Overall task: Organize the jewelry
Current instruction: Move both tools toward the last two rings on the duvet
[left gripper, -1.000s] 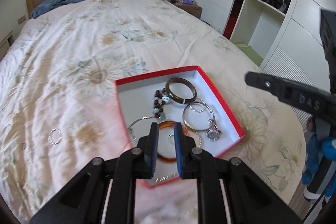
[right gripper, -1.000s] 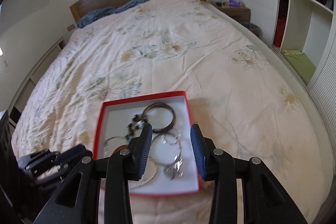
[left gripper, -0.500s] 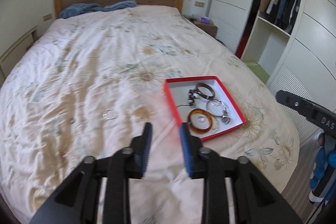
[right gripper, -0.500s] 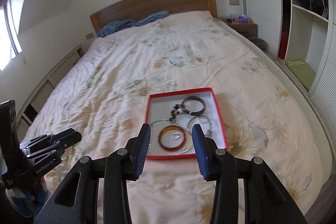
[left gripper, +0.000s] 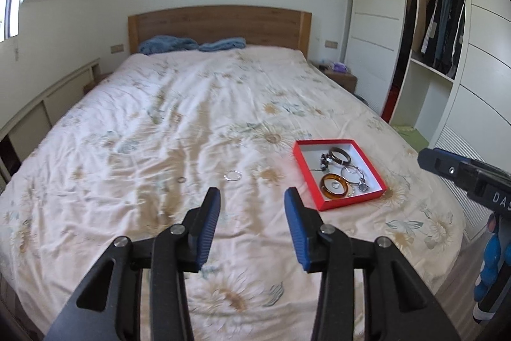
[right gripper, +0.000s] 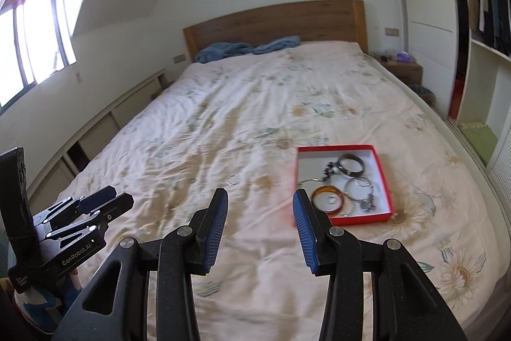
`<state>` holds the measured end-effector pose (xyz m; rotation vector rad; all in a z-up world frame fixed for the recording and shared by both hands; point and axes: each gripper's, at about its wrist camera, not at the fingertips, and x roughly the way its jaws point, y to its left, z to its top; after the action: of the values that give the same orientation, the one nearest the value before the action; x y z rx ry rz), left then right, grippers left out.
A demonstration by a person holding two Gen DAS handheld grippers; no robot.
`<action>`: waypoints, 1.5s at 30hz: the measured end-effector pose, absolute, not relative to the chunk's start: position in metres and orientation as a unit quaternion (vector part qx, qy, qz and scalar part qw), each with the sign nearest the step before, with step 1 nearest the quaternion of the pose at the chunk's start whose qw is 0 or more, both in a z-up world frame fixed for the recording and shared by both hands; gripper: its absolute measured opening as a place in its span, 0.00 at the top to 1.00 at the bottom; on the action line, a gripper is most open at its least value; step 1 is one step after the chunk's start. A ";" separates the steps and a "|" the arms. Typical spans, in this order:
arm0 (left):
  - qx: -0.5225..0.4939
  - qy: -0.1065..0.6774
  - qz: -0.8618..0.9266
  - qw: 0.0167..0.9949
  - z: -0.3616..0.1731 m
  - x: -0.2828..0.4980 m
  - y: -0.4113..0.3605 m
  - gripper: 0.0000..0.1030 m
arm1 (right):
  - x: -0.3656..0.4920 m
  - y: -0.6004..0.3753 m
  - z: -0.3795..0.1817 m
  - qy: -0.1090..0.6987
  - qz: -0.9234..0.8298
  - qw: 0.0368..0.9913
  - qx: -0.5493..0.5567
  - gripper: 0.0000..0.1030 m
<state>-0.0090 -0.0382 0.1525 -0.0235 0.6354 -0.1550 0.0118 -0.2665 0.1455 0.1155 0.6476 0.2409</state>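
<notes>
Landmark: shallow red cardboard box on the floral quilt — bangles and bracelets inside. Thin silver ring bracelet lies on the quilt left of the box. Left gripper: jaws opening, nothing between. Right gripper: released — empty.

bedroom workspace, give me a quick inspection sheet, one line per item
surface: bed with a rumpled floral cover.
job's things: red box near the bed's right edge holds an amber bangle, a dark bangle, beads and silver bracelets; a silver ring and a smaller ring lie loose on the cover.
clutter: blue cloth by the headboard.
grippers: left gripper opening, nothing between its jaws; right gripper open, empty.
cables: nothing seen.
surroundings: open wardrobe, nightstand, window.
</notes>
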 end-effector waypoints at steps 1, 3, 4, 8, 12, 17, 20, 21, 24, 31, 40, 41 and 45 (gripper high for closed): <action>-0.013 0.308 -0.074 0.948 0.155 -0.015 -0.034 0.61 | 0.006 -0.260 0.147 0.314 0.122 0.940 0.052 0.59; -0.014 0.301 -0.066 0.951 0.159 -0.026 -0.026 0.61 | -0.002 -0.249 0.149 0.311 0.130 0.940 0.045 0.59; -0.014 0.298 -0.062 0.952 0.160 -0.029 -0.023 0.61 | -0.005 -0.245 0.150 0.310 0.133 0.940 0.042 0.59; -0.017 0.288 -0.050 0.956 0.165 -0.044 -0.014 0.61 | -0.018 -0.231 0.153 0.304 0.146 0.941 0.036 0.59; -0.018 0.282 -0.039 0.959 0.169 -0.053 -0.008 0.61 | -0.025 -0.225 0.153 0.303 0.153 0.940 0.031 0.59; -0.017 0.278 -0.021 0.960 0.167 -0.054 -0.003 0.61 | -0.027 -0.222 0.151 0.303 0.156 0.940 0.030 0.57; -0.018 0.278 -0.005 0.960 0.164 -0.050 0.001 0.61 | -0.023 -0.222 0.149 0.306 0.158 0.938 0.032 0.57; -0.019 0.281 -0.004 0.960 0.162 -0.048 0.003 0.61 | -0.020 -0.221 0.148 0.308 0.159 0.938 0.032 0.57; -0.023 0.294 0.000 0.955 0.153 -0.036 0.008 0.61 | -0.010 -0.219 0.141 0.316 0.163 0.934 0.030 0.57; -0.053 0.346 0.005 0.937 0.112 -0.001 0.032 0.61 | 0.028 -0.214 0.108 0.353 0.168 0.920 0.030 0.57; -0.095 0.386 0.007 0.917 0.053 0.072 0.055 0.61 | 0.102 -0.204 0.056 0.402 0.186 0.897 0.019 0.57; -0.097 0.392 0.004 0.915 0.045 0.083 0.055 0.61 | 0.111 -0.204 0.051 0.406 0.188 0.894 0.018 0.57; -0.101 0.410 -0.013 0.906 0.021 0.123 0.053 0.61 | 0.152 -0.197 0.025 0.431 0.197 0.880 0.015 0.60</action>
<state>0.1233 0.0530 0.0211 -0.2095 0.8476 -0.0262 0.1518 -0.1967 0.0246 0.0304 0.8988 0.4109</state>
